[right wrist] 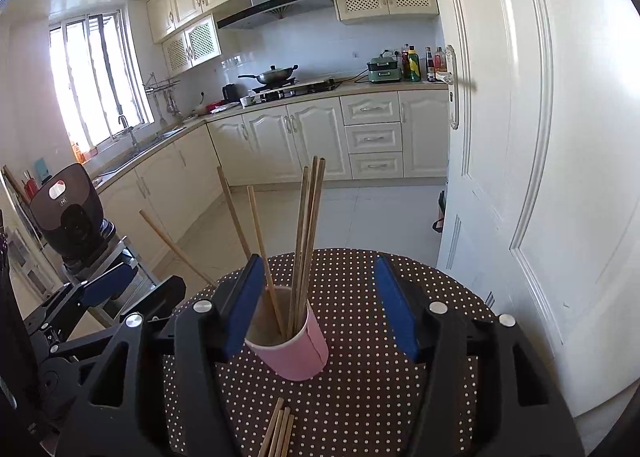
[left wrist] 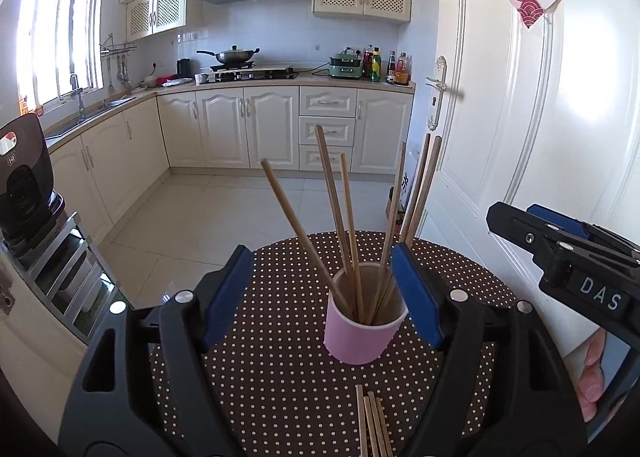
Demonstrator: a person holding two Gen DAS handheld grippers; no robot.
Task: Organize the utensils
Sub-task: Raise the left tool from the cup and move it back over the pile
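A pink paper cup (left wrist: 360,331) stands on the brown polka-dot round table (left wrist: 280,377) and holds several wooden chopsticks (left wrist: 340,217) leaning outward. Several more chopsticks (left wrist: 372,425) lie flat on the table at the near edge. My left gripper (left wrist: 320,297) is open and empty, its blue-padded jaws on either side of the cup. In the right wrist view the cup (right wrist: 292,341) sits near the left jaw of my right gripper (right wrist: 320,305), which is open and empty. Loose chopsticks (right wrist: 278,433) lie below it. The right gripper also shows in the left wrist view (left wrist: 560,241).
A white door (right wrist: 540,177) stands close on the right of the table. A black appliance (left wrist: 24,177) sits on a metal rack on the left. Kitchen cabinets, sink and stove line the far walls across a tiled floor (left wrist: 200,217).
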